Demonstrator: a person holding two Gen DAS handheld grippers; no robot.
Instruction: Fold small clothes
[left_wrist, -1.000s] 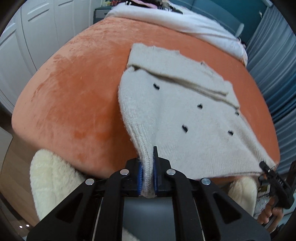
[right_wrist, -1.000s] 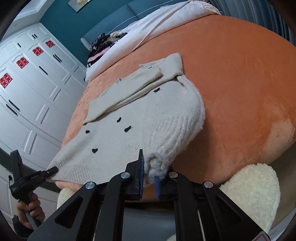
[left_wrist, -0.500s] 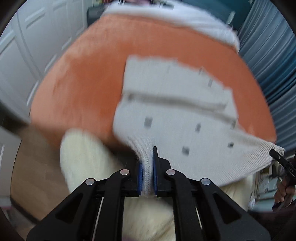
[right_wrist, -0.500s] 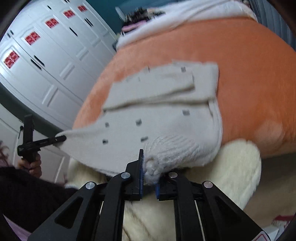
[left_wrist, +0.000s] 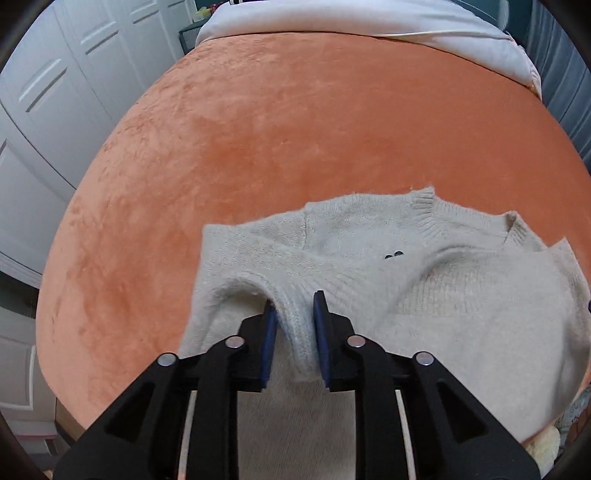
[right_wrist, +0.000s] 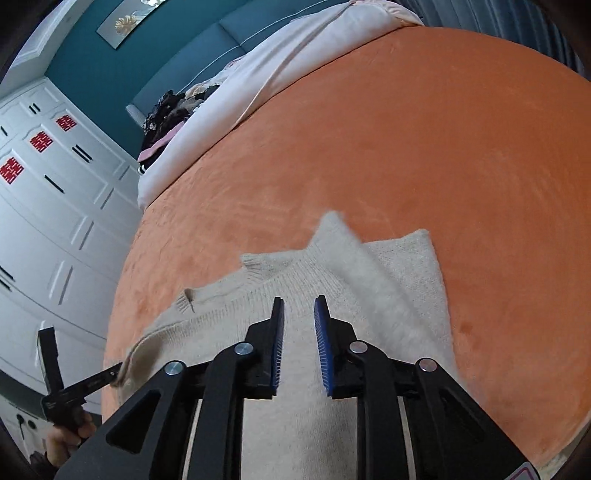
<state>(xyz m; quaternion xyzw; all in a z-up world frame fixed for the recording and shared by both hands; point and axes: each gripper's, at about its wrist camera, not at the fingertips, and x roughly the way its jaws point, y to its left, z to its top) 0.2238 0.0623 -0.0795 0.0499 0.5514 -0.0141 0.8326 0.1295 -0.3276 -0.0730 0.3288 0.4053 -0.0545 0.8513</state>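
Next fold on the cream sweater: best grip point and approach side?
Judging from how the cream sweater lies on the orange blanket, folded once with its ribbed collar at the far edge, pinch the thick doubled fold edge at each near corner, from above on the near side. The left gripper and right gripper are both opening.

Both grippers are black plastic, the left gripper (left_wrist: 294, 321) and the right gripper (right_wrist: 299, 325) alike: angular linkage arms with triangular cut-outs, pinned by round silver screws. Ribbed blue pads (right_wrist: 322, 343) line the inner faces of the narrow fingers, just ahead of those screws.
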